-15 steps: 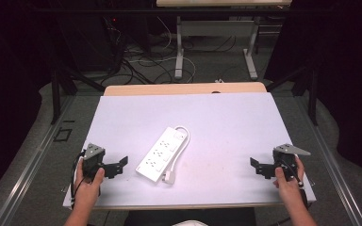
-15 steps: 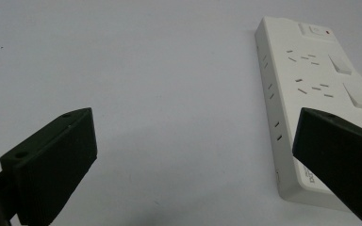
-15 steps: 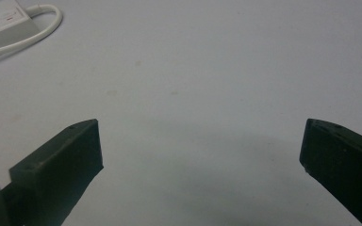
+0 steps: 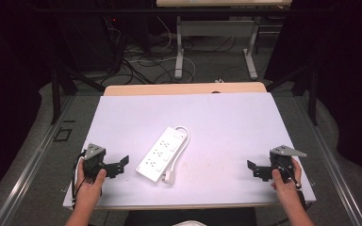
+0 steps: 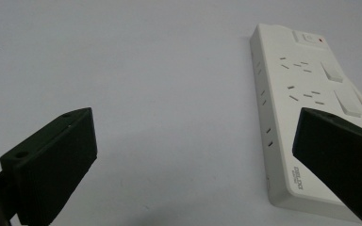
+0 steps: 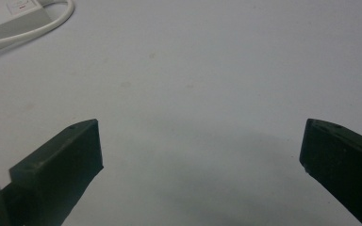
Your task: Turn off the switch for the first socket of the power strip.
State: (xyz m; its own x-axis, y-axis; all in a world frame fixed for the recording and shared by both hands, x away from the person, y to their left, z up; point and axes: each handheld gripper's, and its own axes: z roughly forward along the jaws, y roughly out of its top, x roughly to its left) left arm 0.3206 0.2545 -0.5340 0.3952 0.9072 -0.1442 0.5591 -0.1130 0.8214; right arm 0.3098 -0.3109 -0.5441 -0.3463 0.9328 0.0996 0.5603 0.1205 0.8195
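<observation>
A white power strip (image 4: 161, 153) lies slantwise in the middle of the white table top (image 4: 226, 122), its white cable (image 4: 183, 141) looped along its right side and its plug (image 4: 169, 177) near the front end. My left gripper (image 4: 118, 165) rests at the front left, open, jaws pointing right toward the strip, a short gap away. In the left gripper view the power strip (image 5: 297, 94) lies ahead on the right, partly behind the right jaw. My right gripper (image 4: 256, 170) sits at the front right, open and empty. The right gripper view catches the strip's corner (image 6: 14, 14) and cable (image 6: 33, 30).
A wooden table edge (image 4: 184, 88) shows behind the white top. Beyond it stand desk legs (image 4: 179, 52) and tangled floor cables (image 4: 141, 61). Dark curtains flank both sides.
</observation>
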